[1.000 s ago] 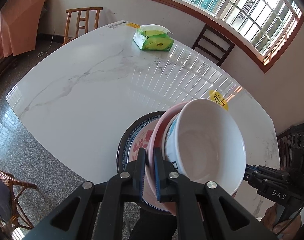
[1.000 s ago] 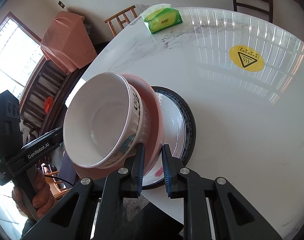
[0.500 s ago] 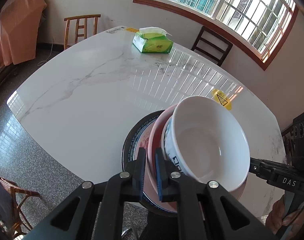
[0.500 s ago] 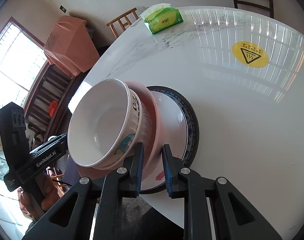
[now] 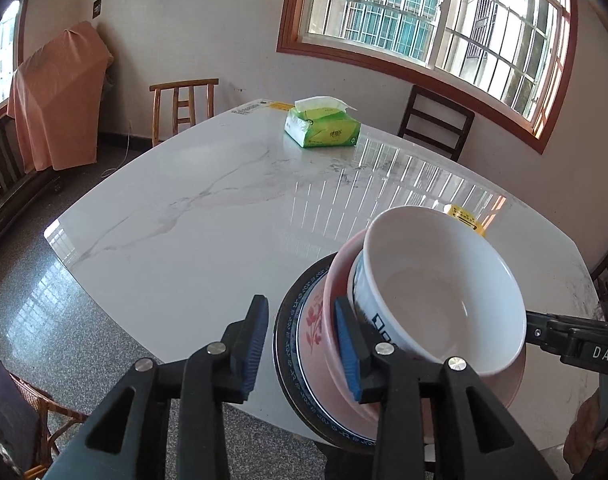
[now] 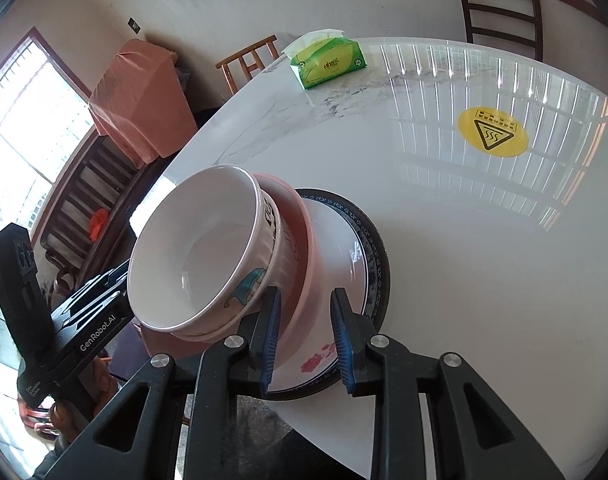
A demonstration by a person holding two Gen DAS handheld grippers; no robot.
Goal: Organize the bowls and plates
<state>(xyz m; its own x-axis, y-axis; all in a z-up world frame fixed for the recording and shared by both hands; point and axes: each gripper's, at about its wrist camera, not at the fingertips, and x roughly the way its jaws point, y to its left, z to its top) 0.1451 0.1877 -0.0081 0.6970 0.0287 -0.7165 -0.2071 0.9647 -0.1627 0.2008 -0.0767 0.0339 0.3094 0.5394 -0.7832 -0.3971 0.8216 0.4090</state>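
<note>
A stack stands at the near edge of the white marble table (image 5: 204, 220). Lowest is a dark blue-rimmed plate (image 5: 288, 332) (image 6: 343, 248) with red flowers. On it lies a pink dish (image 5: 331, 280) (image 6: 300, 240), and in that a white printed bowl (image 5: 443, 292) (image 6: 200, 256). My left gripper (image 5: 302, 348) straddles the pink rim from the left, its jaws opening. The left pad stands well clear and the right pad sits inside, beside the bowl. My right gripper (image 6: 305, 342) straddles the same rim from the other side, jaws opening, pads off it.
A green tissue pack (image 5: 323, 128) (image 6: 327, 62) lies at the table's far end. A yellow warning sticker (image 6: 493, 132) is stuck to the top. Wooden chairs (image 5: 184, 104) ring the table. The plate's near rim appears to overhang the table edge.
Both grippers were shut on the pink dish's rim and have now spread their jaws off it. The left view has tilted upward, showing more of the room.
</note>
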